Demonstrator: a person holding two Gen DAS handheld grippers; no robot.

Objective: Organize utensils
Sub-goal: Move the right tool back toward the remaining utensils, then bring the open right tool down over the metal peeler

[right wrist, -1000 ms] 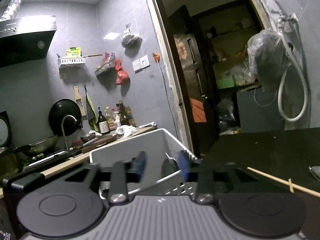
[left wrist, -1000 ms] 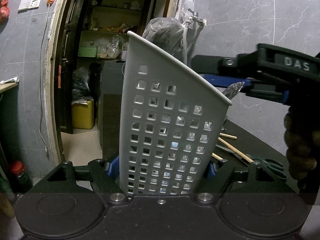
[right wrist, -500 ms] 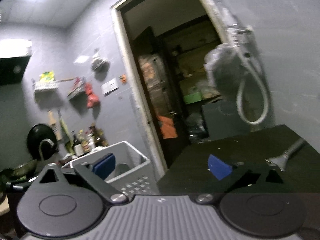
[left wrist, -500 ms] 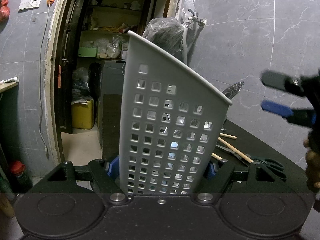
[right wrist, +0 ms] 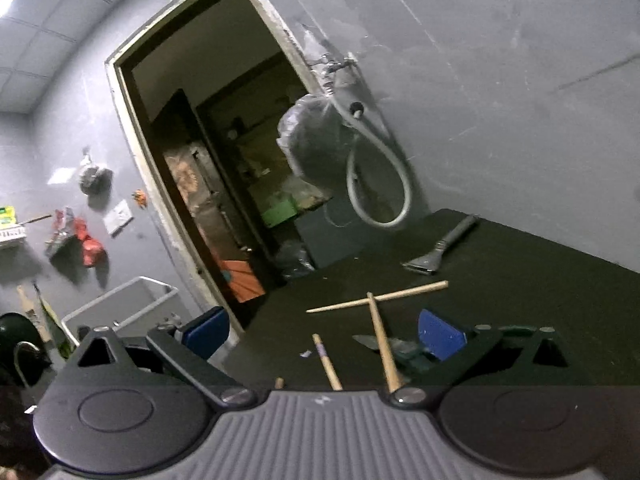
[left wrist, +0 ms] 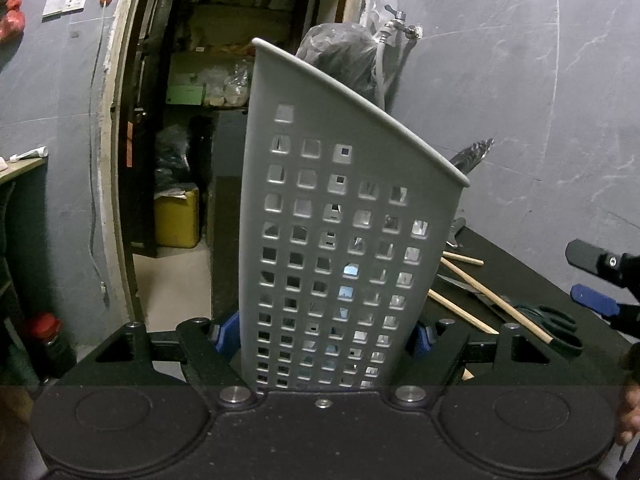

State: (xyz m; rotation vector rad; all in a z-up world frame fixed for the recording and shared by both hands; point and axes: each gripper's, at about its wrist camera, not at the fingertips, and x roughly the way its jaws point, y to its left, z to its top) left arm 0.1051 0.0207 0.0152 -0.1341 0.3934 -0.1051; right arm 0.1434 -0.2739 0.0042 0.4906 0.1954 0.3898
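My left gripper (left wrist: 324,336) is shut on a tall grey perforated utensil basket (left wrist: 340,220), its blue pads pressing both sides near the base. A metal utensil tip (left wrist: 476,152) sticks out over the basket's far rim. On the dark table to the right lie wooden chopsticks (left wrist: 492,300), a knife (left wrist: 464,286) and green-handled scissors (left wrist: 552,320). My right gripper (left wrist: 596,280) hangs open at the right edge, above the scissors. In the right wrist view its jaws (right wrist: 324,334) stand wide and empty over chopsticks (right wrist: 380,298); the scissors (right wrist: 412,354) lie by the right finger.
A metal scraper (right wrist: 440,248) lies farther back on the table (right wrist: 520,280). A hose and a bagged object (right wrist: 312,148) hang on the wall beside an open doorway (left wrist: 180,160). The basket (right wrist: 120,304) shows at the left of the right wrist view.
My right gripper let go of the metal utensil over the basket, opened wide, and swung right and down toward the table. The left gripper and basket stayed still.
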